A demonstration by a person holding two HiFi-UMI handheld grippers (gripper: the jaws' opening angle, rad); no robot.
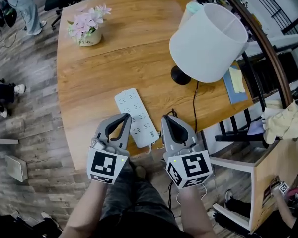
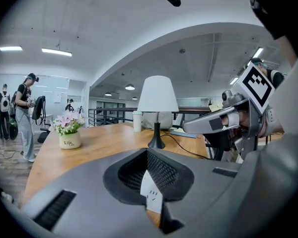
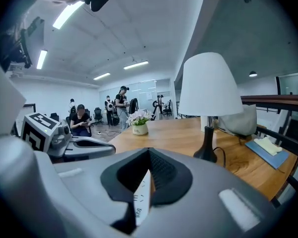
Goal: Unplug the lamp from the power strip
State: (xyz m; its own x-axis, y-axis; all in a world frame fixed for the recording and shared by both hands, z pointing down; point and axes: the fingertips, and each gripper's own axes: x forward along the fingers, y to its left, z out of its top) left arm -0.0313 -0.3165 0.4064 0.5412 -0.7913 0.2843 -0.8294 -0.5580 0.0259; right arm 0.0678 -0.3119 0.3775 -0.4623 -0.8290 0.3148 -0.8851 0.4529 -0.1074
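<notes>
Sitting top-left on the wooden table [image 1: 89, 98], the pot of pink flowers [image 1: 89, 33] is well clear of the work. Left gripper [image 1: 125, 117] hovers by the table's near edge, fingers closed tip to tip, nothing btwn them. White power strip [image 1: 134, 114] lies flat just beside it, btwn the two grippers. Right gripper [image 1: 167, 118] matches: fingers closed, empty. Lamp's black cord [image 1: 194, 103] runs from the base toward the right gripper & disappears behind it; no plug shows in the sockets in view, so where it ends can't be told. White-shaded lamp [image 1: 208, 41] stands far right, near the edge. Risks, imo: tugging the cord rather than the plug could tip the lamp, & an unpinned strip would prob. lift w/ the plug.
</notes>
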